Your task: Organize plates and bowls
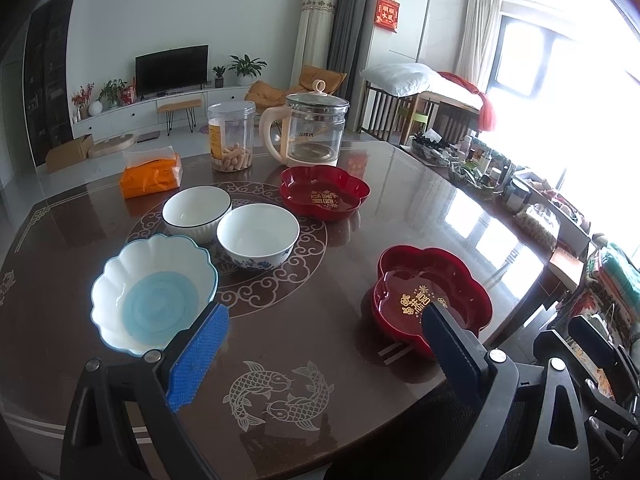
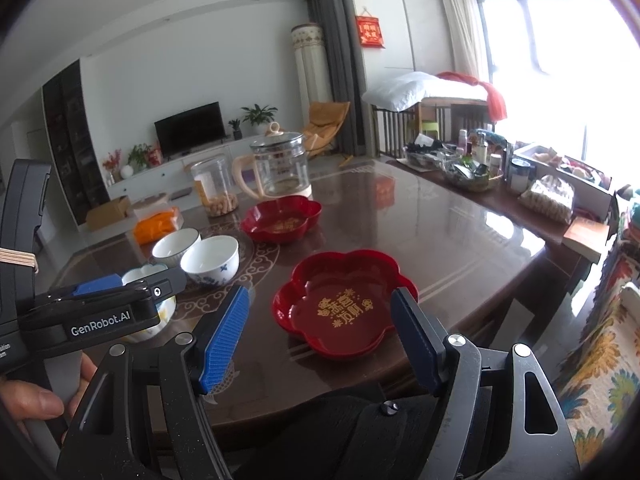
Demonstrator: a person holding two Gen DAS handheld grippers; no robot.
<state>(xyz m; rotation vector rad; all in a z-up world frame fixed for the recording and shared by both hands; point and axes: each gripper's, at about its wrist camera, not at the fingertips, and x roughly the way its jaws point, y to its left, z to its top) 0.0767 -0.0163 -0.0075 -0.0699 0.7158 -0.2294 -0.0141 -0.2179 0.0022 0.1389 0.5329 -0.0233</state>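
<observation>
On the dark table (image 1: 328,340) stand a scalloped blue-and-white bowl (image 1: 154,292), a ribbed white bowl with a dark rim (image 1: 197,211), a white bowl with blue flowers (image 1: 258,236), and two red flower-shaped plates, one far (image 1: 325,197) and one near (image 1: 430,298). My left gripper (image 1: 324,322) is open and empty above the table's front, between the scalloped bowl and the near red plate. My right gripper (image 2: 322,314) is open and empty, just in front of the near red plate (image 2: 344,304). The left gripper's body (image 2: 100,312) hides most of the scalloped bowl in the right wrist view.
At the back of the table stand a glass kettle (image 1: 314,128), a clear jar of snacks (image 1: 232,136) and an orange tissue pack (image 1: 152,178). A cluttered side table (image 1: 500,176) runs along the right, by the bright window. A flowered cloth (image 2: 600,352) lies right.
</observation>
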